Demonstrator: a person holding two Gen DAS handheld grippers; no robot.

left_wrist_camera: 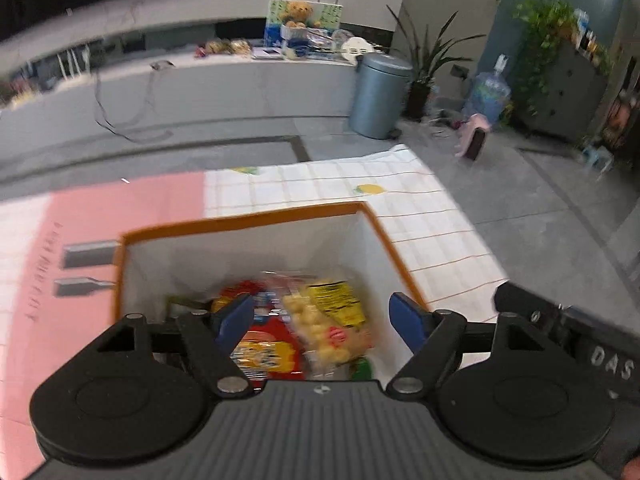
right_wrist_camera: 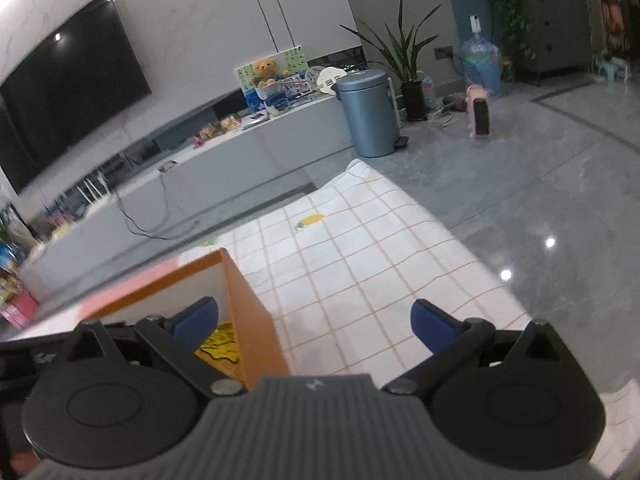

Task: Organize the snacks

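An orange-rimmed box with white inner walls [left_wrist_camera: 248,222] stands on the table. Inside lie several snack packs: a clear bag of pale yellow puffs with a yellow label [left_wrist_camera: 328,320] and a red and yellow pack [left_wrist_camera: 266,350]. My left gripper [left_wrist_camera: 322,316] is open and empty, just above the box's opening. My right gripper [right_wrist_camera: 314,322] is open and empty, over the box's right wall [right_wrist_camera: 252,320] and the cloth. A yellow pack [right_wrist_camera: 220,344] shows inside the box.
The table carries a white checked cloth [right_wrist_camera: 360,248] and a pink mat [left_wrist_camera: 120,216]. Two grey shapes [left_wrist_camera: 86,254] lie left of the box. Beyond are grey floor, a blue-grey bin [right_wrist_camera: 370,114], a low TV cabinet [right_wrist_camera: 248,148], and a pink heater [right_wrist_camera: 478,114].
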